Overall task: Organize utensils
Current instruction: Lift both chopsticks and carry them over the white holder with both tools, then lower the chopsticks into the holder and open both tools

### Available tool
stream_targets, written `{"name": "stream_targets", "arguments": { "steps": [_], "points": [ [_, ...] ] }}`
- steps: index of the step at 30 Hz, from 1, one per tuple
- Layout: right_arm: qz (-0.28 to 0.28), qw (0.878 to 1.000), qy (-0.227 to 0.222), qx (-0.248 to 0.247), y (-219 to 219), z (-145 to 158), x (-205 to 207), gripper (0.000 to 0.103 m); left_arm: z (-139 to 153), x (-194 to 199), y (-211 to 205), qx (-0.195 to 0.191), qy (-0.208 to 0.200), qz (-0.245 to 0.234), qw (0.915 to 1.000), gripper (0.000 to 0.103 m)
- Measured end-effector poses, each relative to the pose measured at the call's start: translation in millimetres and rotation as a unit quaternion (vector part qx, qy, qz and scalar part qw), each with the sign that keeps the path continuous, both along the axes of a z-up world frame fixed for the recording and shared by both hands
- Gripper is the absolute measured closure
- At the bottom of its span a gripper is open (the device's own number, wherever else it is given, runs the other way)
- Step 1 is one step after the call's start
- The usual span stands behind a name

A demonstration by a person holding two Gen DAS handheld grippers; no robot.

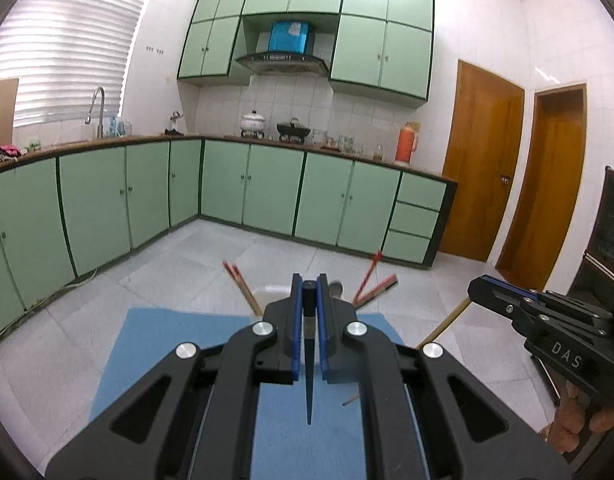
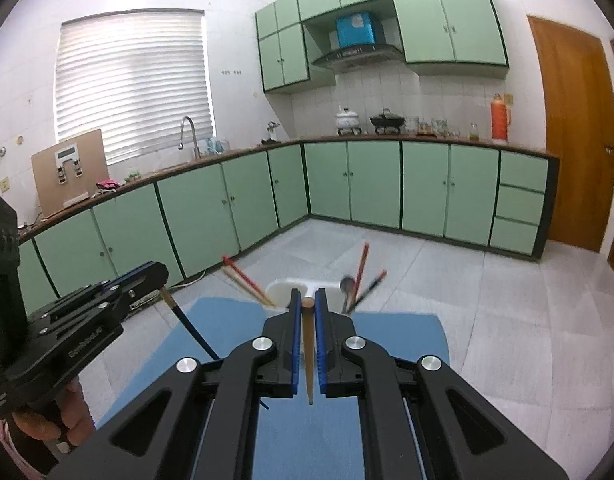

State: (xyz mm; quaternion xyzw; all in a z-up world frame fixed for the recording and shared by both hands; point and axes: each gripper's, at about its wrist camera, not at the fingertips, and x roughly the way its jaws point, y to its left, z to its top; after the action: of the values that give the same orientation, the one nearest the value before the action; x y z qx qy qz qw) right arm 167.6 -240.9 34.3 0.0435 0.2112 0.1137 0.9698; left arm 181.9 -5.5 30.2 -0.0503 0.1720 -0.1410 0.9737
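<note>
Left gripper [image 1: 309,292] clamped 1 dark blue chopstick [image 1: 309,380] and right gripper [image 2: 308,298] clamped 1 tan chopstick [image 2: 308,352], both above the blue mat [image 2: 403,332] near the white holder [image 2: 285,289] at its far edge.

Green cabinets [image 1: 267,188], an orange thermos [image 1: 405,145], 2 pots [image 2: 349,119], a faucet [image 2: 190,134] and wooden doors [image 1: 481,160].

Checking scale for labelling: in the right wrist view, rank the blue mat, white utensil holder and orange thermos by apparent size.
1. blue mat, largest by far.
2. white utensil holder, partly hidden.
3. orange thermos, though it stands much farther away, so its true size against the holder is unsure.
</note>
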Motion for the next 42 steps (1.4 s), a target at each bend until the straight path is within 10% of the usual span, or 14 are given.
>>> {"name": "stream_targets", "arguments": {
  "steps": [19, 42],
  "points": [
    [-0.009, 0.997, -0.068, -0.02, 10, 66, 78, 0.097, 89, 59, -23, 0.004, -0.134, 0.036, 0.9904, 0.097],
    [-0.006, 0.999, 0.023, -0.047, 30, -32, 162, 0.096, -30, 178, -26, 0.052, -0.017, 0.06, 0.9967, 0.097]
  ]
}}
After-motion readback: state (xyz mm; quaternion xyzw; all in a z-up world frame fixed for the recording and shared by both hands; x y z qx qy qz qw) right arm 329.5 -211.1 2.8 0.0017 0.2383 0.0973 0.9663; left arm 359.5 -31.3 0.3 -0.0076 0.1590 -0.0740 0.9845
